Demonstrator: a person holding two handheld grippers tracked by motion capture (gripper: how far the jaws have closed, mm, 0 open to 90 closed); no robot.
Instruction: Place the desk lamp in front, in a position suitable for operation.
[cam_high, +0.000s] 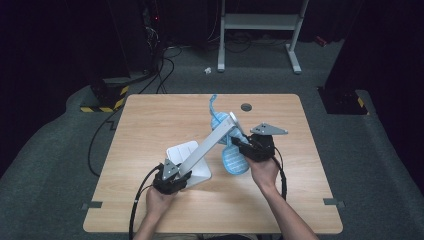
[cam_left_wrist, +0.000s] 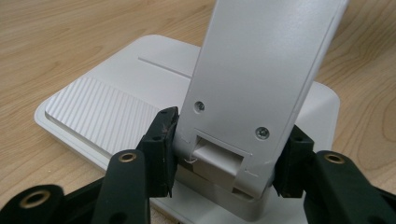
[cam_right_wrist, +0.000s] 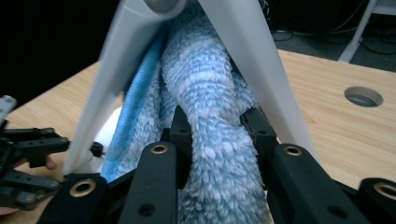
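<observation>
A white desk lamp stands on its flat base (cam_high: 186, 150) left of the table's middle, its arm (cam_high: 210, 141) slanting up and to the right to a hinge. My left gripper (cam_high: 173, 181) is shut on the foot of that arm (cam_left_wrist: 261, 70), just above the ribbed base (cam_left_wrist: 102, 105), one pad on each edge. A fluffy blue-and-white cloth (cam_high: 235, 162) hangs over the lamp's upper part. My right gripper (cam_high: 245, 146) is shut on a thick fold of the cloth (cam_right_wrist: 210, 93), between the lamp's two white arm sections (cam_right_wrist: 252, 60).
The wooden table (cam_high: 150, 115) has a round cable hole (cam_high: 246, 106) near its far edge, also seen as the cable hole (cam_right_wrist: 363, 96) in the right gripper view. A white frame (cam_high: 260, 22) and cables lie on the dark floor beyond.
</observation>
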